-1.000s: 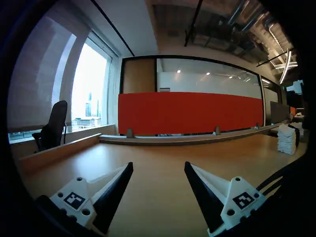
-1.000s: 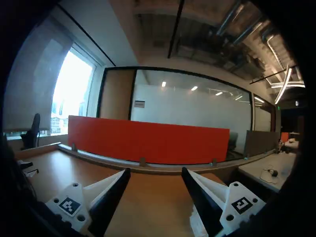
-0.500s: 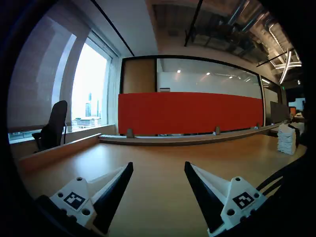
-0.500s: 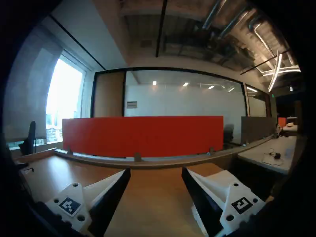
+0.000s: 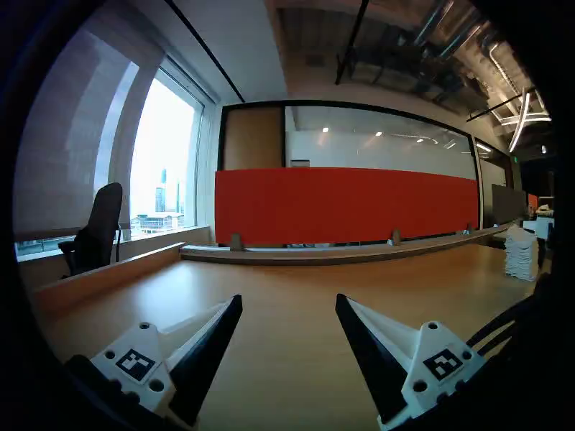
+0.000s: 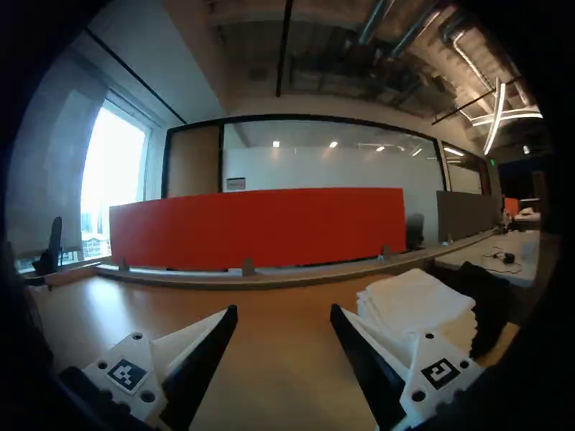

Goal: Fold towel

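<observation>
Wood-grain, light brown tabletop (image 5: 287, 287) lies under the left gripper (image 5: 288, 327) in the left gripper view. The gripper is held level and low over the surface, pointing toward a long red partition panel (image 5: 345, 205) at the table's far edge. Its white fingers (image 5: 208, 345) with black inner faces stand wide apart, released, with bare wood between them. The stack of folded white towels (image 5: 522, 253) sits far off at the right end of the table, well apart from this gripper; it is too small to count the layers. A black office chair (image 5: 97, 230) stands by the bright window (image 5: 162, 172) on the left. Black cables (image 5: 503, 327) cross the lower right, their ends cut off at the rim. In the right gripper view, the right gripper (image 6: 282, 337) is likewise level and low over the tabletop (image 6: 287, 373), facing the red partition panel (image 6: 259, 226), jaws spread and gripping nothing. The stack of folded white towels (image 6: 424, 305) lies just beside its right-hand finger, which hides the stack's near corner; whether they touch cannot be told. A dark object (image 6: 492, 294) behind the stack is too indistinct to identify. A white desk (image 6: 503, 255) lies farther right.
</observation>
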Demonstrator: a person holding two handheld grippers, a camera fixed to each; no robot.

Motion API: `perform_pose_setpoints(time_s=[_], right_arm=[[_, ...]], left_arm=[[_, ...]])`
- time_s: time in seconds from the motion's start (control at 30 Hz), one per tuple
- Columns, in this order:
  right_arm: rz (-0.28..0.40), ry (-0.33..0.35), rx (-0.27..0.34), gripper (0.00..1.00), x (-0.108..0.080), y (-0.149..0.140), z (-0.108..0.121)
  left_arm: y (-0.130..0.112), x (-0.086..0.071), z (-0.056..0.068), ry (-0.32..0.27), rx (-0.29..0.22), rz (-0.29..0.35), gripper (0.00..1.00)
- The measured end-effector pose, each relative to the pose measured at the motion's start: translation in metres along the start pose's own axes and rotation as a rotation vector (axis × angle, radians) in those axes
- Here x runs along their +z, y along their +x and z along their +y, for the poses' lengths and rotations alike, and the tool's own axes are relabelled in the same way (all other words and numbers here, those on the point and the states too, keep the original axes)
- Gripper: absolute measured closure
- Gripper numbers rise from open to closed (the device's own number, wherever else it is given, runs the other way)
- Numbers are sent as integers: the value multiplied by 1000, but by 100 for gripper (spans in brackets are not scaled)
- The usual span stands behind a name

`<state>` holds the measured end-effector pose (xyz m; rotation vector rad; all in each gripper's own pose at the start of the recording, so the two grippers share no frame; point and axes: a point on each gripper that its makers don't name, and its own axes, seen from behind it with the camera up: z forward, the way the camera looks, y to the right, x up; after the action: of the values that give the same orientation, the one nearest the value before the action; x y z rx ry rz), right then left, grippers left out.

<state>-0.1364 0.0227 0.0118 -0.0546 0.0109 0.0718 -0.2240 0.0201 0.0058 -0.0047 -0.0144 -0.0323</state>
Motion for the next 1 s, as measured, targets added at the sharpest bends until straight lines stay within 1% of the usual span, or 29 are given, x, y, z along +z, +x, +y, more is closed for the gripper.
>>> perform_pose_setpoints(time_s=[0.2, 0.3, 0.6, 1.0], right_arm=[[-21, 12, -29, 0, 3, -21, -1], [-33, 21, -34, 0, 4, -28, -4], [-42, 35, -18, 0, 3, -38, -8], [-25, 55, -41, 0, 0, -36, -15]], left_arm=[[0, 0, 0, 0, -1, 0, 4], [0, 0, 1, 0, -1, 0, 4], [-1, 0, 0, 0, -1, 0, 4], [-1, 0, 1, 0, -1, 0, 4]])
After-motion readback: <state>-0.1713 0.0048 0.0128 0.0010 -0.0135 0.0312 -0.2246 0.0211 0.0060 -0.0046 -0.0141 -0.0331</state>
